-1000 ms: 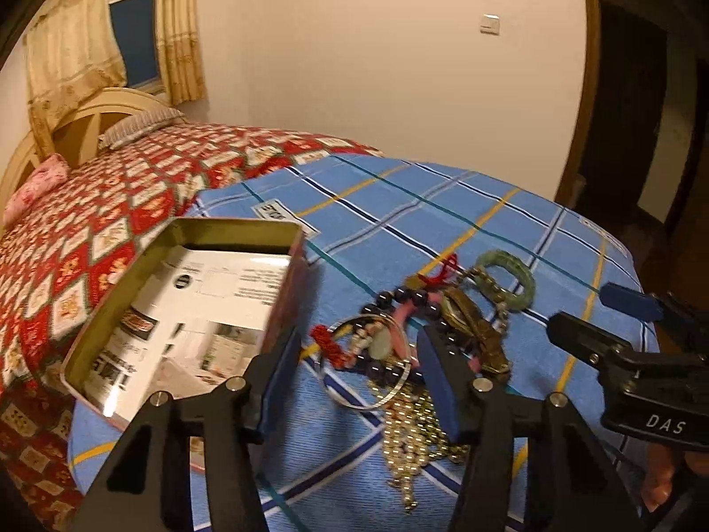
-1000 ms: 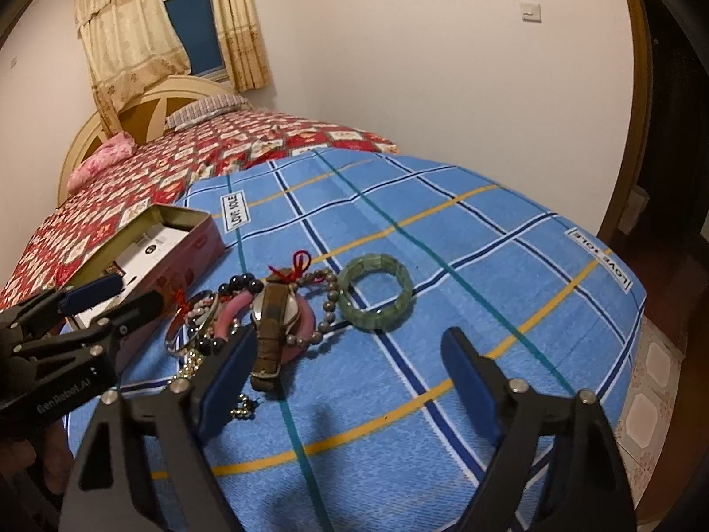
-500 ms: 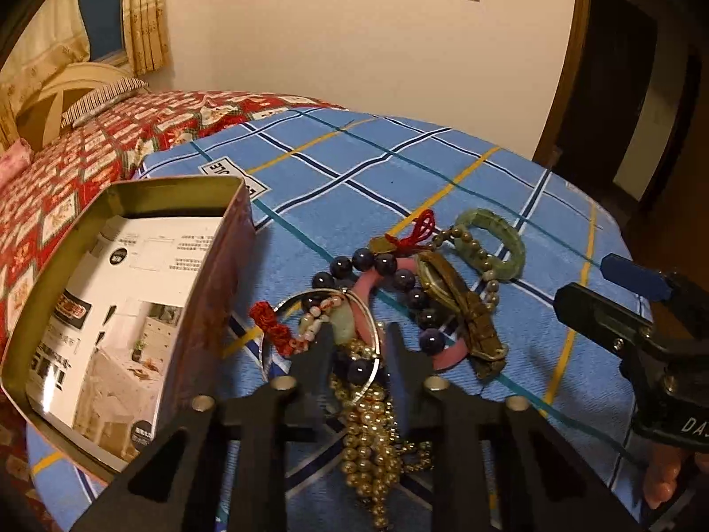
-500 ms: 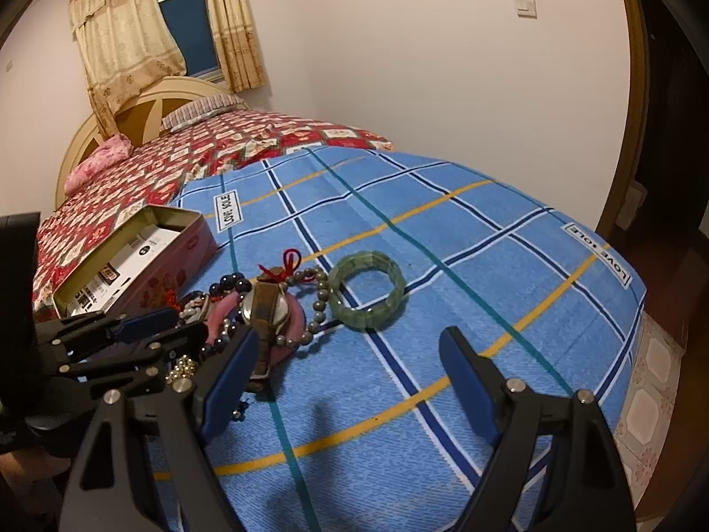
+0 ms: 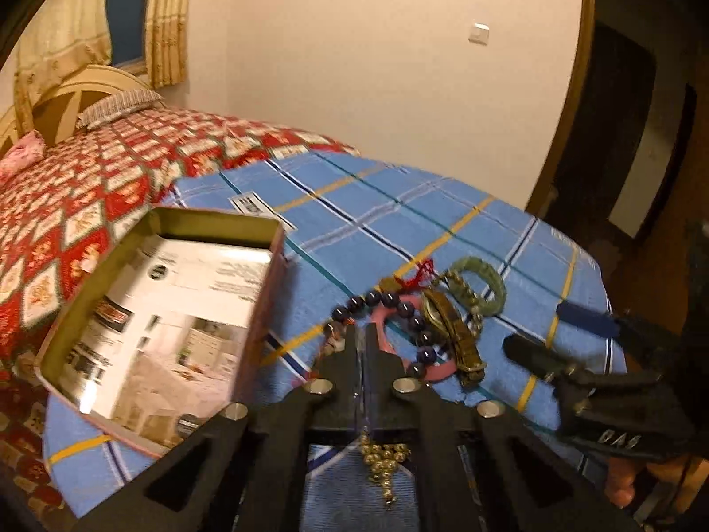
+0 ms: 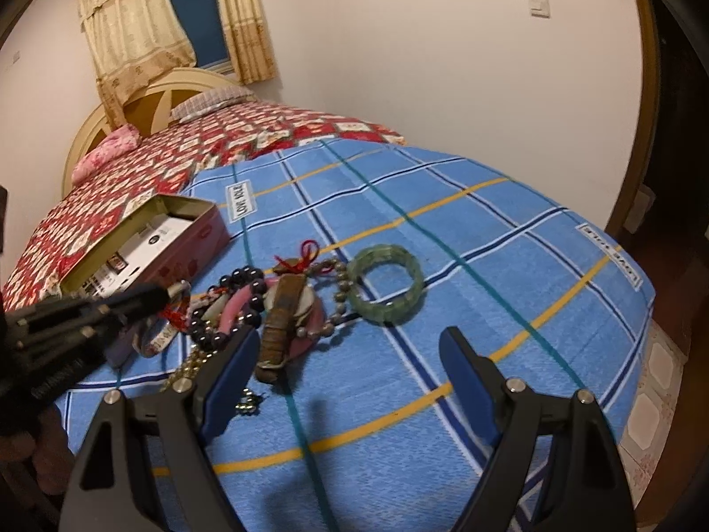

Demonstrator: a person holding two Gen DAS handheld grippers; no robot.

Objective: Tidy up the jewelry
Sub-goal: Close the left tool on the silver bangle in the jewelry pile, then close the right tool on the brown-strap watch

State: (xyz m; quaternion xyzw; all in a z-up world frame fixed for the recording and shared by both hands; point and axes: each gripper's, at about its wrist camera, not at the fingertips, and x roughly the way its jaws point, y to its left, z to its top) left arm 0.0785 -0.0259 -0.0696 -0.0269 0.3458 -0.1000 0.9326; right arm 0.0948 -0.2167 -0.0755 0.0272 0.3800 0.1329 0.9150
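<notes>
A pile of jewelry lies on the blue checked cloth: a green jade bracelet (image 6: 384, 283), a brown-strap watch (image 6: 281, 314), a pink bangle (image 6: 241, 306) and dark beads (image 5: 401, 306). My left gripper (image 5: 362, 340) is shut on a thin metal bangle (image 6: 165, 330) at the pile's left edge, lifted slightly; a gold bead chain (image 5: 383, 461) lies under it. My right gripper (image 6: 350, 354) is open and empty, just in front of the watch.
An open tin box (image 5: 212, 221) with printed paper inside stands left of the pile; it also shows in the right wrist view (image 6: 195, 210). A bed with a red patterned quilt (image 6: 186, 168) lies behind. The cloth's edge drops off at the right.
My left gripper went from open over the pile to closed on the thin bangle, then lifted and pulled back slightly. My right gripper stayed open and barely moved.
</notes>
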